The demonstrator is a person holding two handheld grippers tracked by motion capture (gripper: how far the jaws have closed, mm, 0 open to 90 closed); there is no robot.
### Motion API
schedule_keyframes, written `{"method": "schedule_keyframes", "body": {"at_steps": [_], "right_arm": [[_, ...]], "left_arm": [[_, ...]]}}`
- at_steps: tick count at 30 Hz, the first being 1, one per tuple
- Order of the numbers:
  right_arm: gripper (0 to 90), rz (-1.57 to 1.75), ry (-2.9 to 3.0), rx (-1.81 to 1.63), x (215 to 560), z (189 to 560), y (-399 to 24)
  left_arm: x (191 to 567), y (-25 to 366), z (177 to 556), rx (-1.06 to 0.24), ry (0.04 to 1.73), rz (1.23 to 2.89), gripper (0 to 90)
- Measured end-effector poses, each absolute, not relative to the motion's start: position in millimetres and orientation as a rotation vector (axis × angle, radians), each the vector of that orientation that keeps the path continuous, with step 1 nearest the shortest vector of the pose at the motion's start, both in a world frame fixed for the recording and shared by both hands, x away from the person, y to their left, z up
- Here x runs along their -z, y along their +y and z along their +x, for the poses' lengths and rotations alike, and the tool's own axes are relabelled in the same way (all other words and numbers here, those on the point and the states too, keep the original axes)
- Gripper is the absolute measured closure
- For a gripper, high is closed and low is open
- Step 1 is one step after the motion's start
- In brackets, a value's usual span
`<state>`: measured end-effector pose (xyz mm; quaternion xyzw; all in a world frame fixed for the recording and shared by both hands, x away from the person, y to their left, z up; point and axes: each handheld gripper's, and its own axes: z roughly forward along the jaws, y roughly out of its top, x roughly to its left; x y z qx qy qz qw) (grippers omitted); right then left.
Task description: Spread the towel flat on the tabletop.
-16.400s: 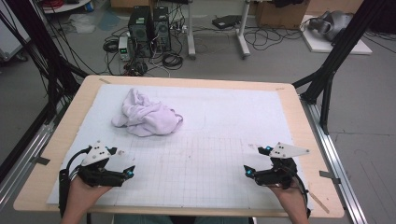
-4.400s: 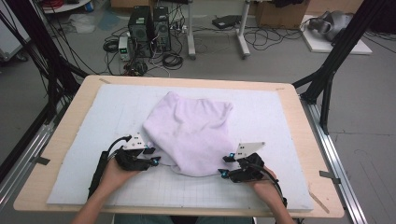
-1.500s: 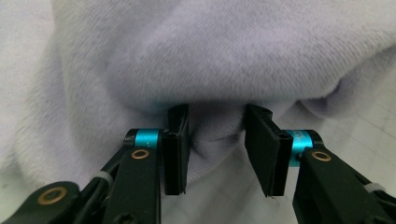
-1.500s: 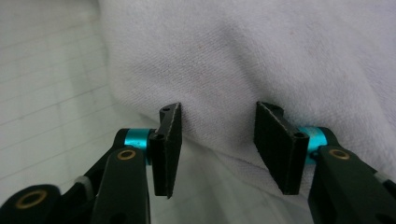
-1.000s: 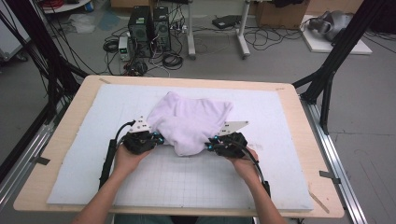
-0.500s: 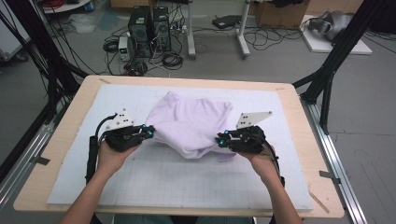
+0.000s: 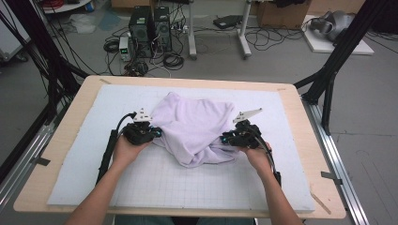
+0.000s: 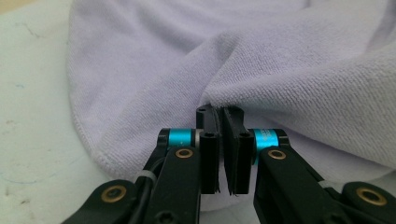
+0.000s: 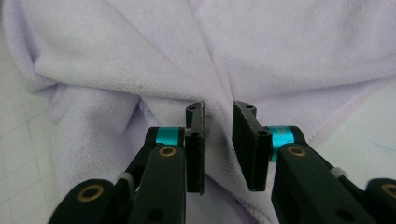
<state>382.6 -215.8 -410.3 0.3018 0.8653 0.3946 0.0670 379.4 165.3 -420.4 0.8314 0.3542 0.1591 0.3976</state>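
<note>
On the white gridded surface (image 7: pixel 70 164) the lilac towel (image 7: pixel 197 126) lies bunched at centre, soft, light and floppy, best taken by its hemmed edges, with the left gripper (image 7: pixel 149 133) at its 9 o'clock, jaws nearly together beside a fold after just easing, and the right gripper (image 7: pixel 230 139) at 3 o'clock, jaws just parted, pinching nothing.

Your right gripper (image 9: pixel 218 122) has just been opening: its jaws now stand apart, with the towel (image 9: pixel 261 51) lying past the tips and under them, no fold pressed between the pads. Your left gripper (image 8: pixel 220 125) has also just eased, a thin slit between its jaws, towel edge at their tips. The towel's near edge now lies crumpled between both grippers.
</note>
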Motion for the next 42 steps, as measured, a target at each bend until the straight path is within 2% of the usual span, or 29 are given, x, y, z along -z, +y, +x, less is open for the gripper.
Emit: {"method": "schedule_keyframes", "body": {"at_steps": [5, 11, 15, 22, 27, 31, 33, 36, 38, 42], "right_arm": [[69.4, 0.808, 2.581, -1.247, 395.8, 365.8, -214.7], [64.7, 0.671, 2.582, -1.232, 385.1, 337.6, -209.9], [62.5, 0.592, 2.586, -1.255, 381.2, 323.9, -205.0], [58.8, 0.546, 2.672, -1.229, 402.3, 316.8, -191.3], [54.3, 0.567, 2.702, -1.185, 414.0, 317.1, -186.0], [60.8, 0.565, 2.719, -1.157, 422.7, 321.6, -181.2], [66.9, 0.561, 2.730, -1.147, 425.7, 322.7, -179.1], [72.5, 0.562, 2.738, -1.145, 427.7, 324.7, -176.9], [77.3, 0.553, 2.741, -1.155, 426.0, 323.9, -176.4], [80.2, 0.499, 2.733, -1.170, 417.5, 316.3, -176.1]], "left_arm": [[409.8, 174.3, 369.0, -0.409, 0.876, 2.056, 71.5], [396.1, 187.7, 344.6, -0.439, 0.831, 2.024, 65.2], [396.6, 191.5, 333.2, -0.411, 0.809, 2.007, 63.0], [418.1, 164.3, 328.7, -0.298, 0.713, 2.112, 68.1], [434.8, 140.8, 331.4, -0.258, 0.687, 2.179, 58.7], [439.9, 127.0, 336.1, -0.260, 0.704, 2.165, 54.9], [441.3, 121.5, 336.2, -0.275, 0.707, 2.171, 58.0], [441.3, 118.6, 335.7, -0.290, 0.701, 2.166, 75.9], [438.0, 120.9, 334.0, -0.286, 0.695, 2.154, 84.6], [421.0, 130.5, 322.6, -0.307, 0.658, 2.110, 86.4]]}}
